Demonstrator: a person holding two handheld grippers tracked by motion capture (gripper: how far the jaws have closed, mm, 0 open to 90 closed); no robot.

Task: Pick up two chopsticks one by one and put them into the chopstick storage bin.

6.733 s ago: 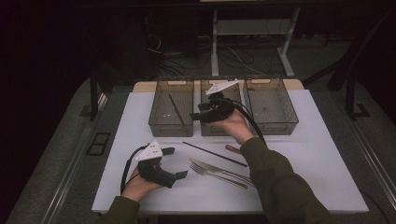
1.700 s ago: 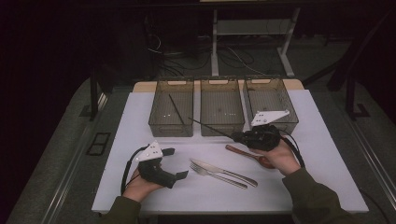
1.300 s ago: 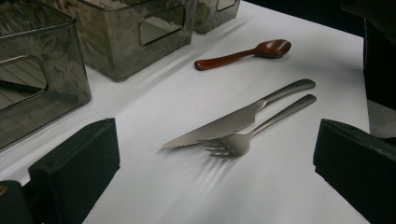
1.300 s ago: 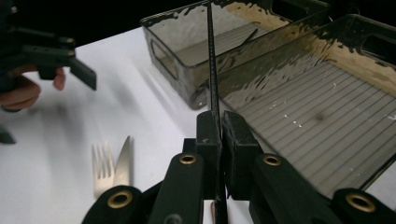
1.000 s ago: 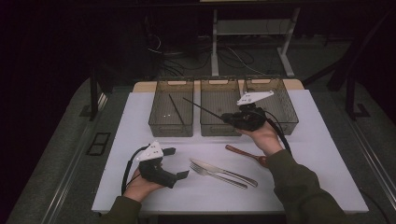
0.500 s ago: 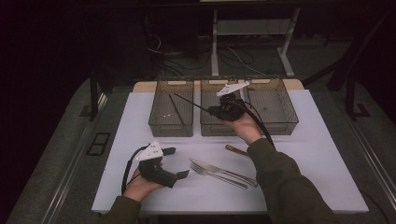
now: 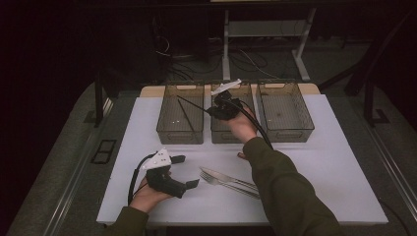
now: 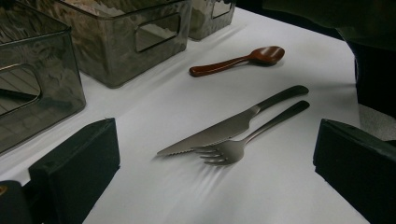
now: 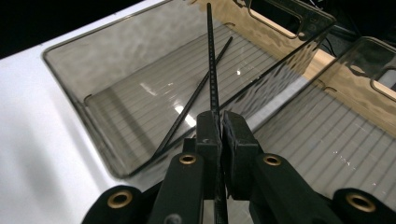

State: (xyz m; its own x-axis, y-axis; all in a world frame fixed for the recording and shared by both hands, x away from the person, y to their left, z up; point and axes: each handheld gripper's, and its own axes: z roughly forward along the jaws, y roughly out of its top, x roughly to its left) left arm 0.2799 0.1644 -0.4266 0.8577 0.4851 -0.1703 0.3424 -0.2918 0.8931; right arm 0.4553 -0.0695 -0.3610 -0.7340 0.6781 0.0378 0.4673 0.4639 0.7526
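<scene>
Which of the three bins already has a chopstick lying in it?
The left bin: one black chopstick lies on its floor. The middle bin and right bin look empty.

Three bins [image 7: 181,133] stand behind the knife [image 7: 227,178] and fork [image 7: 231,185] — one chopstick [image 9: 194,100] in the left bin.

Thin black chopstick [image 9: 211,60], tilted above the left smoky bin [image 9: 70,74], over its twin [image 9: 196,95].

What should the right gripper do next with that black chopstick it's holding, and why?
Probably lower the right gripper and open over the left bin. It is shut on a chopstick whose tip reaches over that bin, where another chopstick already lies, so the pair seems to belong together there.
</scene>
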